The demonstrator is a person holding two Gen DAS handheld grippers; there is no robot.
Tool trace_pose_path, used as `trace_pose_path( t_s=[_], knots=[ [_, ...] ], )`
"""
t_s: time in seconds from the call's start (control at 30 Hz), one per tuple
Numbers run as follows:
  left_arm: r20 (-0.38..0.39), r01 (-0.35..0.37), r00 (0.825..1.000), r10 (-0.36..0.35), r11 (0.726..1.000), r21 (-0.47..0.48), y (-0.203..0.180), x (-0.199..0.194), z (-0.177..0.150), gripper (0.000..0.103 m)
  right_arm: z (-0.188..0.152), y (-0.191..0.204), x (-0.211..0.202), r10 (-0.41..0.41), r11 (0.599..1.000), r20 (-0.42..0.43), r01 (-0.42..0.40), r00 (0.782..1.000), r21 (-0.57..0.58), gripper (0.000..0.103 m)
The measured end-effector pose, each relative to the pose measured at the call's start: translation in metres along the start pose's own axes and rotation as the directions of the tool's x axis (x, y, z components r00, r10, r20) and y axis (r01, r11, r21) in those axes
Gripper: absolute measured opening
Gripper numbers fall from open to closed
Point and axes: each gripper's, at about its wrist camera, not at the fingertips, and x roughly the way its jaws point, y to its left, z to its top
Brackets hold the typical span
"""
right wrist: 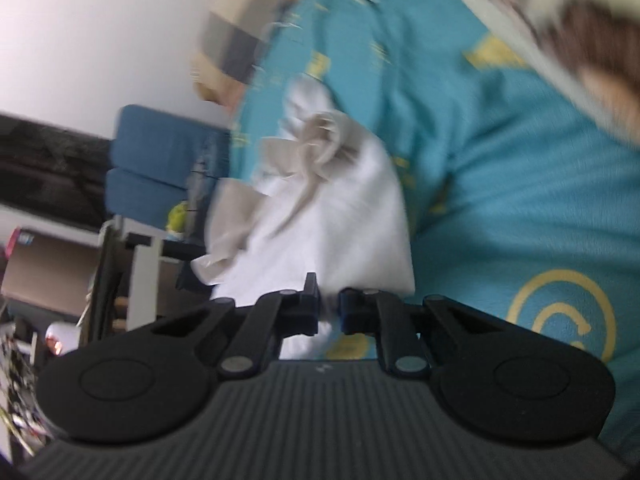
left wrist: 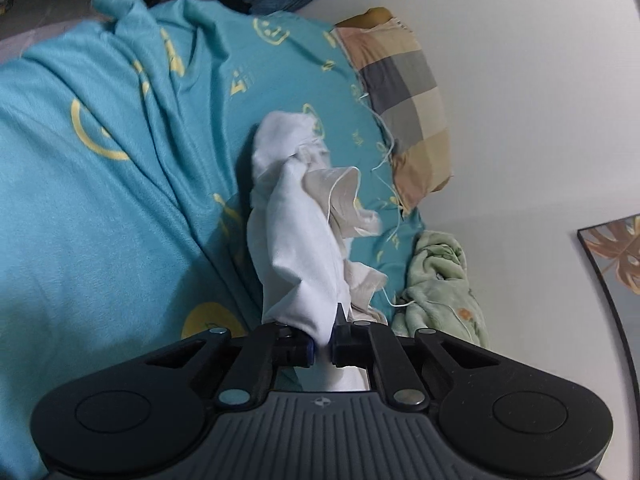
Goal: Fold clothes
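Teal smiley-print bedsheet (left wrist: 100,200) covers the bed; checked pillow (left wrist: 404,108) at its far edge by the wall, green blanket (left wrist: 440,280) just beside. White garment (left wrist: 296,240) bunched mid-bed, w/ my left gripper (left wrist: 320,344) and right gripper (right wrist: 328,312) both pinching its cloth.

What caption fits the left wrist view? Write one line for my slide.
Left gripper pinches a crumpled white garment above a teal smiley-print bedsheet.
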Motion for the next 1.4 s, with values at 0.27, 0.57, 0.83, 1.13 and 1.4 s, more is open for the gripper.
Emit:
trace_pose_path(
  t_s=[0.27,0.57,0.83,1.13,1.4],
  knots=[
    [-0.028,-0.006,1.0,0.006,1.0,0.023,-0.015,-0.098,-0.035,0.007,-0.037,0.024,-0.08,0.027,0.998,0.044,-0.024,0.999,-0.052,0.012],
    [-0.042,-0.007,0.999,0.006,1.0,-0.024,-0.002,-0.153,-0.067,0.008,-0.067,0.02,-0.124,0.013,0.999,0.039,-0.011,0.999,-0.045,0.012],
    [-0.053,-0.031,0.998,0.026,0.996,-0.083,-0.019,-0.101,-0.026,0.008,-0.021,0.031,-0.083,-0.009,1.0,0.035,0.008,0.999,0.021,0.012],
    [-0.058,-0.088,0.995,0.082,0.991,-0.097,-0.034,0.014,0.054,0.009,0.061,0.045,0.023,-0.075,0.996,0.008,0.075,0.997,0.048,0.012],
    [-0.115,-0.173,0.979,0.166,0.983,-0.056,-0.003,0.118,0.111,0.011,0.108,0.014,0.125,-0.131,0.989,-0.073,0.136,0.989,0.057,0.012]
  ],
)
